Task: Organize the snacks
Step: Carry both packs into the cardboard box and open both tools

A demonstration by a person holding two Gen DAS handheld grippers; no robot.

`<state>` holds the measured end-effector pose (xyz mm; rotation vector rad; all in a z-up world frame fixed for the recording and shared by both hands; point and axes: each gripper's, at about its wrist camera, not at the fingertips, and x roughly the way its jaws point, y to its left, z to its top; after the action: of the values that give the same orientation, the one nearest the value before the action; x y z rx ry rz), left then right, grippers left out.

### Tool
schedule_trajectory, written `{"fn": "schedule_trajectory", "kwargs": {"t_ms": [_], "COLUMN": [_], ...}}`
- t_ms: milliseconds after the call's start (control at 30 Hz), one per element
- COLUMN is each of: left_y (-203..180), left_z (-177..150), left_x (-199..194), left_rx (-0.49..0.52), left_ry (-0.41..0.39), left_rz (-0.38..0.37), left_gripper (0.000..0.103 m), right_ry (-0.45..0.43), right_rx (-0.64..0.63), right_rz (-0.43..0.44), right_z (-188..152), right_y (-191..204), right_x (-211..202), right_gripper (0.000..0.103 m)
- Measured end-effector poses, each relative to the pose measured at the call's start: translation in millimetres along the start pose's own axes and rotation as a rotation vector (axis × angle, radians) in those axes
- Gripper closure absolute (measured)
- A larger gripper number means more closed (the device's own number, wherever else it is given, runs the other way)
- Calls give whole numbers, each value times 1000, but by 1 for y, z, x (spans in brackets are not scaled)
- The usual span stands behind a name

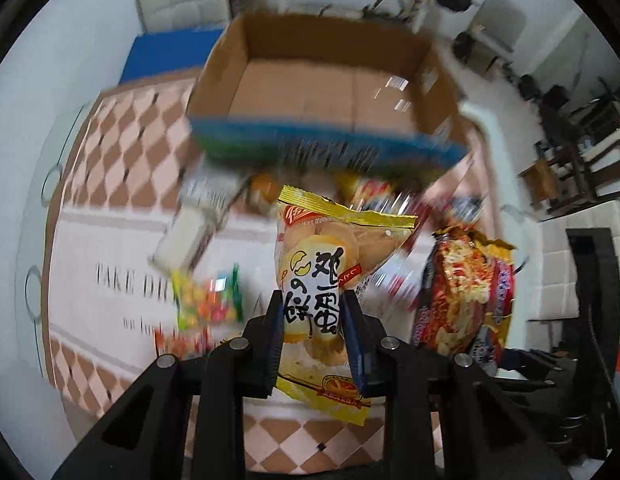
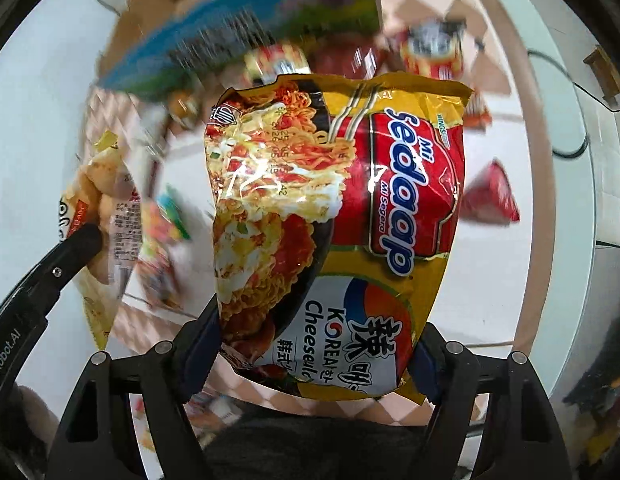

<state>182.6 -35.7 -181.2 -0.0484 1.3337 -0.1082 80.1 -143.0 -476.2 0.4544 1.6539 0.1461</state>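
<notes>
My left gripper [image 1: 312, 330] is shut on a yellow egg-biscuit packet [image 1: 330, 280] and holds it above the table, short of an open cardboard box [image 1: 326, 92] with a blue printed front wall. My right gripper [image 2: 314, 354] is shut on a Mi Sedaap Korean cheese noodle packet [image 2: 338, 216], lifted off the table; the noodle packet also shows in the left wrist view [image 1: 462, 300]. The biscuit packet [image 2: 105, 208] and left gripper appear at the left of the right wrist view. The box [image 2: 245, 12] lies beyond the noodle packet.
Several loose snacks lie blurred on the checkered tablecloth [image 1: 121, 152] in front of the box: a colourful candy bag [image 1: 207, 300], a white packet [image 1: 189, 232], a red triangular bag [image 2: 490, 196], red packets [image 2: 434, 48]. Chairs and furniture stand beyond the table.
</notes>
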Motion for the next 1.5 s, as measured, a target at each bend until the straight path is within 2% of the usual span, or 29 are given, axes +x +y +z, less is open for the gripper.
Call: {"fn": "schedule_trajectory", "kwargs": {"t_ms": [167,300,433,600,700,867,1000,1133,1300,1333,1400,1433,1500], "left_y": [-5,-6,-1,14,20,26,28,24,23,23,21,22,24], "left_z": [73,136,198,258,280,298,304,303,303,303,304,305,305], "left_x": [-37,-40,-13,45,82,135,166,181,185,185,184,184,181], "left_rx": [58,84,87,43,25,-6,-8,3,-3,4,19,25,36], "left_ry": [-84,-110,-90,3,70,179,242,276,269,270,283,284,274], "left_rz": [-49,-59,-53,-70,-86,-106,-116,-106,-72,-63,-61,-57,-48], "left_gripper": [78,78,78,78,78,78,78,77,75,72,49,44,22], "right_ry": [-104,-182,-235,-221,-177,-92,-40,-1,53,56,46,39,27], "right_rx": [14,4,-6,-1,8,13,4,-7,-21,-25,-40,-49,-56], "right_rz": [60,90,52,-24,-62,-107,-144,-177,-177,-177,-203,-214,-223], "right_z": [37,85,147,234,277,332,352,370,391,392,399,402,406], "right_y": [20,38,52,63,62,63,65,70,85,85,88,90,92], "right_x": [-61,-100,-120,-100,-66,-14,21,44,58,59,59,59,56], "right_gripper": [21,21,21,21,21,21,21,21,20,19,10,8,8]}}
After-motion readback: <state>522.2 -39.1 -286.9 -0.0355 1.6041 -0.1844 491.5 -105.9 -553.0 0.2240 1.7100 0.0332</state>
